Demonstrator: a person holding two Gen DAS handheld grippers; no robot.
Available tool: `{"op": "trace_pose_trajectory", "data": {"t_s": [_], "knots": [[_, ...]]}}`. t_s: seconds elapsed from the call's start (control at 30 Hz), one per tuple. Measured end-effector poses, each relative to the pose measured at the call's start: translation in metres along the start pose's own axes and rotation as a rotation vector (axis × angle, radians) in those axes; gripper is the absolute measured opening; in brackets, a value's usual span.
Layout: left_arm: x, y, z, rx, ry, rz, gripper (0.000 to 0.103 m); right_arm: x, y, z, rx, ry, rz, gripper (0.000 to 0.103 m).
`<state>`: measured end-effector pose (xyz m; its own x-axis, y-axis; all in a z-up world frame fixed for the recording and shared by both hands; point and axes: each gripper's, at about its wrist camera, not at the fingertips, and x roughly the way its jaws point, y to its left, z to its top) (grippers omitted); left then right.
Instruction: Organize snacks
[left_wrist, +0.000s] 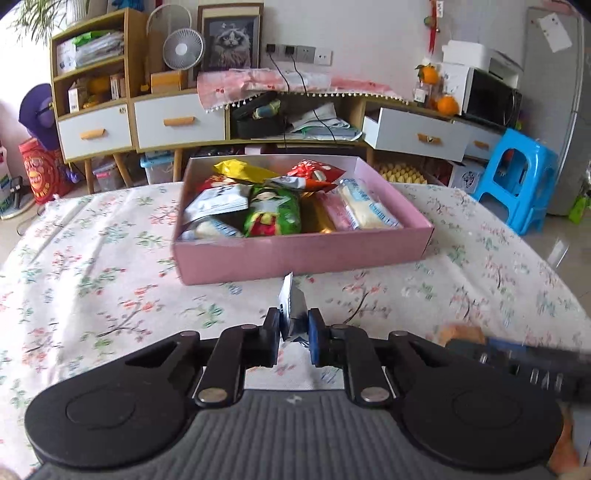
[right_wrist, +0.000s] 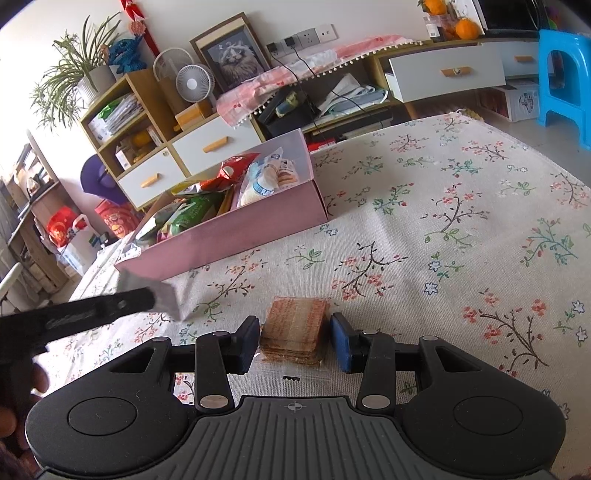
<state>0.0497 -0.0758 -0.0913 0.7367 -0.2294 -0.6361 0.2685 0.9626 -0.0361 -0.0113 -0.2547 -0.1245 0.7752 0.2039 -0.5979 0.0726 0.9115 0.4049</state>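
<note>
Two grippers work near the pink box (left_wrist: 303, 254). Left gripper (left_wrist: 293, 332) pinches a silver packet (left_wrist: 291, 306) standing on edge, long axis pointing toward the box. Right gripper (right_wrist: 293, 341) straddles a flat cracker pack (right_wrist: 295, 328) lying on the worktop (right_wrist: 443, 221), fingers apart, not yet squeezing.

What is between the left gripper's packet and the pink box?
Only bare flowered tablecloth. In the left wrist view, the packet in the left gripper stops short of the pink box.
</note>
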Motion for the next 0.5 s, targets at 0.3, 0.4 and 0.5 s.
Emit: {"op": "trace_pose_trajectory", "data": {"t_s": [0.3,0.4,0.5], "knots": [[-0.007,0.015,-0.019,0.042,0.023,0.068,0.025,0.001,0.002,-0.001,-0.010,0.000,-0.008,0.043],[-0.004,0.016,-0.016,0.018,0.027,0.035,0.037,0.001,0.003,-0.001,-0.010,0.001,-0.010,0.043],[0.005,0.013,-0.014,-0.004,0.043,0.001,0.049,0.001,0.003,-0.001,-0.009,0.001,-0.009,0.043]]}}
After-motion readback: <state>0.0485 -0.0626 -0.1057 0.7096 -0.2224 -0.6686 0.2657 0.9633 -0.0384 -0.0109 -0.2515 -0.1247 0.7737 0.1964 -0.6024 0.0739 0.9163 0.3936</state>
